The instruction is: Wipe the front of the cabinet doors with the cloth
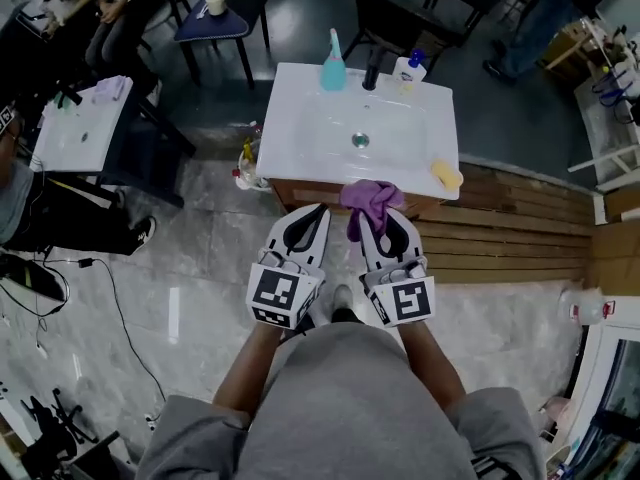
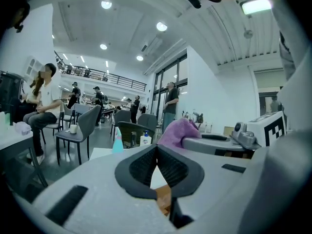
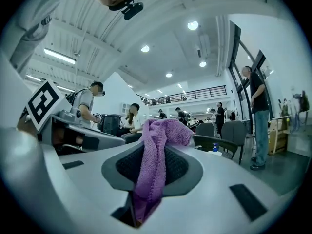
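Two claws hovered side by side: the right claw (image 1: 378, 226) was clamped on the purple cloth (image 1: 372, 200), and the left claw (image 1: 312, 216) was pinched together on nothing. The cloth hung at the front edge of the worktop (image 1: 300, 148), just above the cabinet doors (image 1: 295, 196) (barely visible from overhead), so wiping seemed yet to start. No print on the bottles (image 1: 408, 71) could be read.

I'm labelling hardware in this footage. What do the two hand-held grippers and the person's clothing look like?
The left gripper and right gripper match: white bodies tapering forward, with black ribbed pads inside the jaws. Each carries a cube of black-and-white square markers at the back. No cables show. The person wears a grey top whose sleeves leave the forearms bare.
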The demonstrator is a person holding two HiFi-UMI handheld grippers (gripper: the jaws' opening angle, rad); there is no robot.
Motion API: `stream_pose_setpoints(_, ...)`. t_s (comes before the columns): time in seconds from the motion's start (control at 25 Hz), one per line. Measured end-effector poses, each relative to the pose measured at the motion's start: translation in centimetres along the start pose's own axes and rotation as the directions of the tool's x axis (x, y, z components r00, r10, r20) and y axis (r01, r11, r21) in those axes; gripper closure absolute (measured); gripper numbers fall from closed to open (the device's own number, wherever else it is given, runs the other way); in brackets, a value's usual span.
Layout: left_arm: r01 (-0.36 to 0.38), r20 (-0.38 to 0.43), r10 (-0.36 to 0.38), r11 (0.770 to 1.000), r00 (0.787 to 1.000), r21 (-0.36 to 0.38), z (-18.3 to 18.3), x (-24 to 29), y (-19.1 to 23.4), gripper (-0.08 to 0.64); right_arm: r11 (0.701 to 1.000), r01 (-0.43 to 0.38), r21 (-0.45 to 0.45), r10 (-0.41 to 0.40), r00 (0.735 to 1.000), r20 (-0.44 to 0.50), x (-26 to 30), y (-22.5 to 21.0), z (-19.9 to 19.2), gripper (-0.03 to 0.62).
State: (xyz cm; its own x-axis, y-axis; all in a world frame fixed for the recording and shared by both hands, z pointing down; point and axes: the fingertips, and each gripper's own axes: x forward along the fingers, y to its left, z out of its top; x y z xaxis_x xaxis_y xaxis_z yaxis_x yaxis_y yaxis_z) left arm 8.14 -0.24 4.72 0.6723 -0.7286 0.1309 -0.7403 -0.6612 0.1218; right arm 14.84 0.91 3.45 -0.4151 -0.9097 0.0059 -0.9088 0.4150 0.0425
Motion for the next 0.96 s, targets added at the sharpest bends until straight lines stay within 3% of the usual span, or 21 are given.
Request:
stream_pose_setpoints(0.44, 0.041, 0.075, -0.044, 0.998, 0.996, 0.051, 4.3, -0.4, -2.6, 0.551, 0.998, 0.056, -0.018, -0.054, 0.992, 0.112, -2.8, -1.0, 4.5, 0.506)
stream_pose_setpoints(0.96, 0.084, 0.102, -0.095, 0.991, 0.99, 0.102, 6.7, 0.5, -4.1, 0.551, 0.997, 0.068, -0.021, -0.064, 0.984, 0.168, -3.2, -2.5, 6.9, 0.506)
